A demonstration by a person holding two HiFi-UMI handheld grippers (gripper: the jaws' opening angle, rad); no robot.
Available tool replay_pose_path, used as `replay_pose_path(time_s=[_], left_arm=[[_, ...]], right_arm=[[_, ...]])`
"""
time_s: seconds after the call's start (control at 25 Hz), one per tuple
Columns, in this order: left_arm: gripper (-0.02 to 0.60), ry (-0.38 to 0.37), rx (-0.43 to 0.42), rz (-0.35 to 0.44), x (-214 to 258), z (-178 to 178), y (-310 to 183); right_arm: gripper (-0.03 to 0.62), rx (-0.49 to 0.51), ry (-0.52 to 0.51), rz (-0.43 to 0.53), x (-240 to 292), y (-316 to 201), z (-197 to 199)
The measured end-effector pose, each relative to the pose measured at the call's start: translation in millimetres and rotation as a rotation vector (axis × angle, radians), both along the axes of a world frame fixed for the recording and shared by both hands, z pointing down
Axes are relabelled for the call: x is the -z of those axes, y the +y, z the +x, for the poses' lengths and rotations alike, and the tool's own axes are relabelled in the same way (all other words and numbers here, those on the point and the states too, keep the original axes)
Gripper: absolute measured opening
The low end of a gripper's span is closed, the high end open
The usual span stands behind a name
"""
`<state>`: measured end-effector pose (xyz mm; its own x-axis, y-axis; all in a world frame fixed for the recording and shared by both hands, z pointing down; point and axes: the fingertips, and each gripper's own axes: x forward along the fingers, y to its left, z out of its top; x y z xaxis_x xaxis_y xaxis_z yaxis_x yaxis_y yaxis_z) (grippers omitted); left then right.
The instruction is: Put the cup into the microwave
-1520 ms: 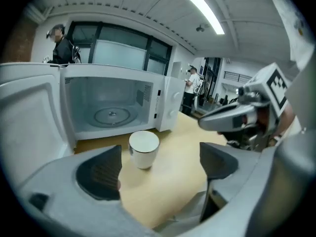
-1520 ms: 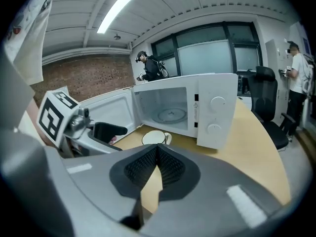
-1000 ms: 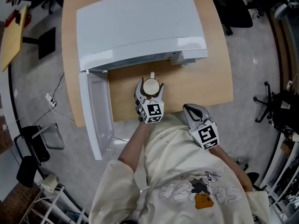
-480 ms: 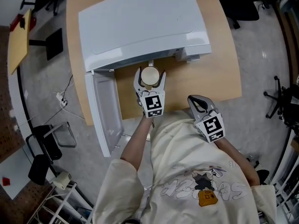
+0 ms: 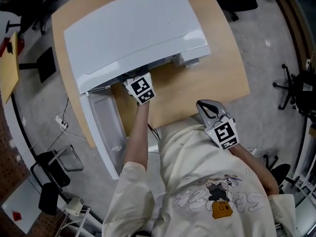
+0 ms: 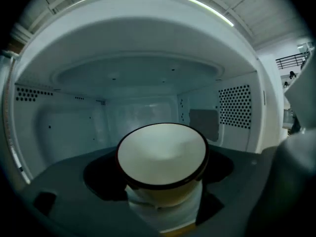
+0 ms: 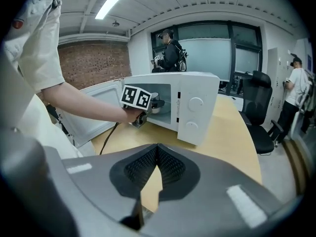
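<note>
The cup (image 6: 162, 157), cream inside with a dark rim, sits between the jaws of my left gripper (image 6: 161, 184), which is shut on it. Both are inside the white cavity of the microwave (image 5: 133, 31). In the head view only the left gripper's marker cube (image 5: 139, 89) shows at the oven's mouth; the jaws and cup are hidden under the top. The right gripper view shows the cup (image 7: 154, 104) just inside the opening. My right gripper (image 5: 204, 105) hangs shut and empty over the table's near edge (image 5: 197, 90), its pads meeting at the tips (image 7: 157, 147).
The microwave door (image 5: 101, 127) stands swung open to the left, past the table's edge. The oven's control panel (image 7: 194, 110) is to the right of the opening. Office chairs (image 7: 259, 115) and two people (image 7: 170, 51) are beyond the table.
My left gripper has carried the cup up and forward from the table in front of the microwave into its cavity. The right gripper has stayed put.
</note>
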<state>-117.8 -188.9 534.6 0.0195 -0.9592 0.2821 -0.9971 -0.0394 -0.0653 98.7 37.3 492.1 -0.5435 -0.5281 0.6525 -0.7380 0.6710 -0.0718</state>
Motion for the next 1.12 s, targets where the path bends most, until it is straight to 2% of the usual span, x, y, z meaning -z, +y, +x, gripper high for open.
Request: replay_pose_path(time_s=[0.44,0.64,0.84,1.12], left_arm=[[0.407,-0.015,-0.041,0.048,-1.6,-4.2,-32.9],[0.405,0.000,-0.080,0.035,-3.0,1.8,-41.0],[0.410,-0.011,-0.079,0.011,-6.4,2.9,-40.6],[0.449,-0.004,-0.079,-0.017,-10.2,1.7,-33.3]], right_arm=[[0.006,-0.035,0.037,-0.025,-2.4,8.2,1.3],[0.006,-0.047,0.035,-0.026,-2.6,8.7,-1.5],[0.006,-0.050,0.027,-0.022,-1.2,9.9,-5.8],[0.006,-0.055,0.016,-0.020,-0.7,11.7,-5.6]])
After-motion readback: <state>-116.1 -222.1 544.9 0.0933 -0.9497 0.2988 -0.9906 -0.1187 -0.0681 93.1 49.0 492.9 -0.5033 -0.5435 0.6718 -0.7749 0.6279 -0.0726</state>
